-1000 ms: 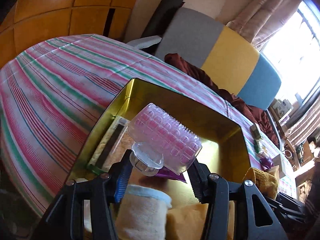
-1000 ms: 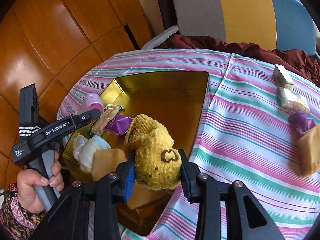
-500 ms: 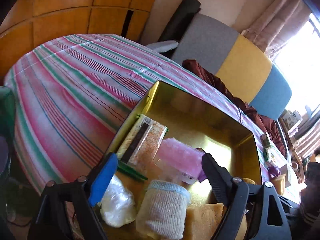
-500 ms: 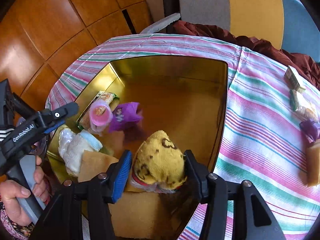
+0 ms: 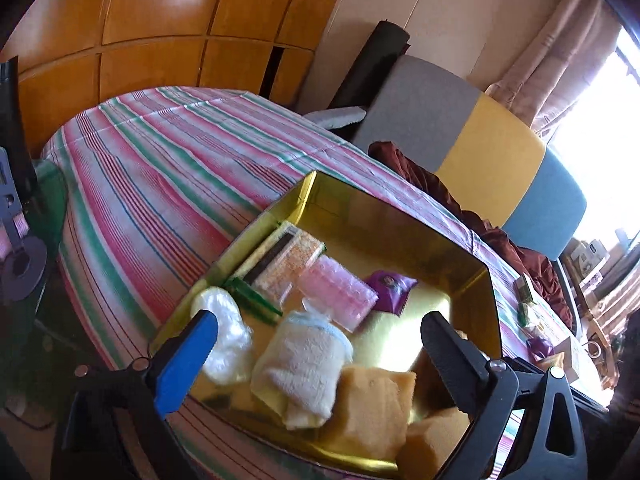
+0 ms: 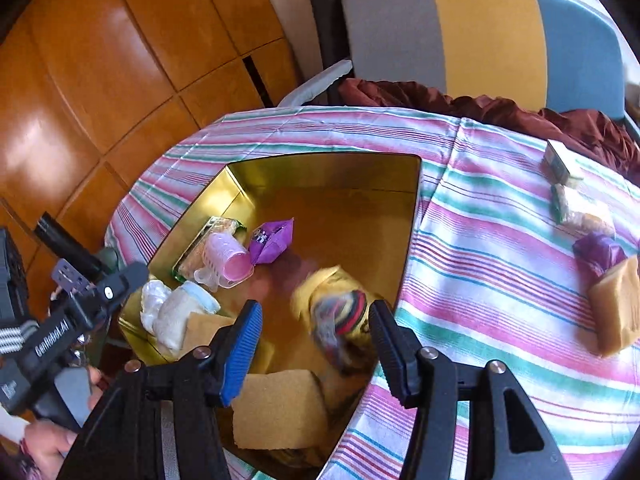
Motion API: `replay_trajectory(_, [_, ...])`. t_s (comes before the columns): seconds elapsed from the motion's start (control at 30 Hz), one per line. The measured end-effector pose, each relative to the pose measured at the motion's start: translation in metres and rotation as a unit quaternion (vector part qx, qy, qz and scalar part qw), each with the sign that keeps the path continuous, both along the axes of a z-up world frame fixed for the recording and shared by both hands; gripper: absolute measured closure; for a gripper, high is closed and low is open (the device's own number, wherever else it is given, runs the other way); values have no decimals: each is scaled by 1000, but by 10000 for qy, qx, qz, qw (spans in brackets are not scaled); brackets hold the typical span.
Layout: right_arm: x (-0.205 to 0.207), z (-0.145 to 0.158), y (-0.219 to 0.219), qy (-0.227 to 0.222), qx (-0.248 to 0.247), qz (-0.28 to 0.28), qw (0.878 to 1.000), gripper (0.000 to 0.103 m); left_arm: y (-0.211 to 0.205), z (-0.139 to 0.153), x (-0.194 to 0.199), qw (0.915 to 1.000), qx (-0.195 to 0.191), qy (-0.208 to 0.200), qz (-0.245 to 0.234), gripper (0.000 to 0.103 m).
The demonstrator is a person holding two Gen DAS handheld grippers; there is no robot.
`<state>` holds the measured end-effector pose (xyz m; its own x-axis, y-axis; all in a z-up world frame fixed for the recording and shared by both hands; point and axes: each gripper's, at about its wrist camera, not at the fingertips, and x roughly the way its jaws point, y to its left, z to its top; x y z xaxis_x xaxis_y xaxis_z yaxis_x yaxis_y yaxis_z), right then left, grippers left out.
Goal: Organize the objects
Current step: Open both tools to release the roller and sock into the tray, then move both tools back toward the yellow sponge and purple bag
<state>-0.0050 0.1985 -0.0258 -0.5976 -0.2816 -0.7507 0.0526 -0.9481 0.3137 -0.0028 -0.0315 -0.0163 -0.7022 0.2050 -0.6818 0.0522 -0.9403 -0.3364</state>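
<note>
A gold tin box (image 5: 472, 248) (image 6: 320, 160) sits on the striped tablecloth. Inside it lie a pink hair roller (image 5: 340, 294) (image 6: 224, 260), a purple packet (image 5: 390, 286) (image 6: 272, 240), a clear snack pack (image 5: 288, 264), a white rolled sock (image 5: 304, 364) (image 6: 176, 312), a white plastic wad (image 5: 224, 332) and tan sponges (image 5: 376, 404) (image 6: 280, 412). A yellow sock (image 6: 340, 312), blurred, is in the box between my right fingers, free of them. My left gripper (image 5: 316, 352) is open and empty above the box's near edge. My right gripper (image 6: 316, 340) is open.
On the cloth to the right lie a small box (image 6: 560, 160), a snack pack (image 6: 580, 212), a purple packet (image 6: 600, 248) and a tan sponge (image 6: 616, 308). A grey, yellow and blue chair (image 6: 480, 36) with a maroon cloth stands behind the table. Wooden panels are at left.
My left gripper opened, dropped the pink roller into the box and drew back. My right gripper opened and let go of the yellow sock, which dropped into the box.
</note>
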Motion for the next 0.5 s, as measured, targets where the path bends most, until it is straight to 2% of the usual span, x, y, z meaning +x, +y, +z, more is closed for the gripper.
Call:
replay_trajectory(0.17, [7, 1, 6, -18, -91, -58, 9999, 47, 13, -6, 9, 9998, -18, -190, -103, 1])
replay_trajectory(0.5, [31, 1, 29, 33, 32, -244, 9997, 47, 42, -7, 29, 9988, -48, -201, -434, 0])
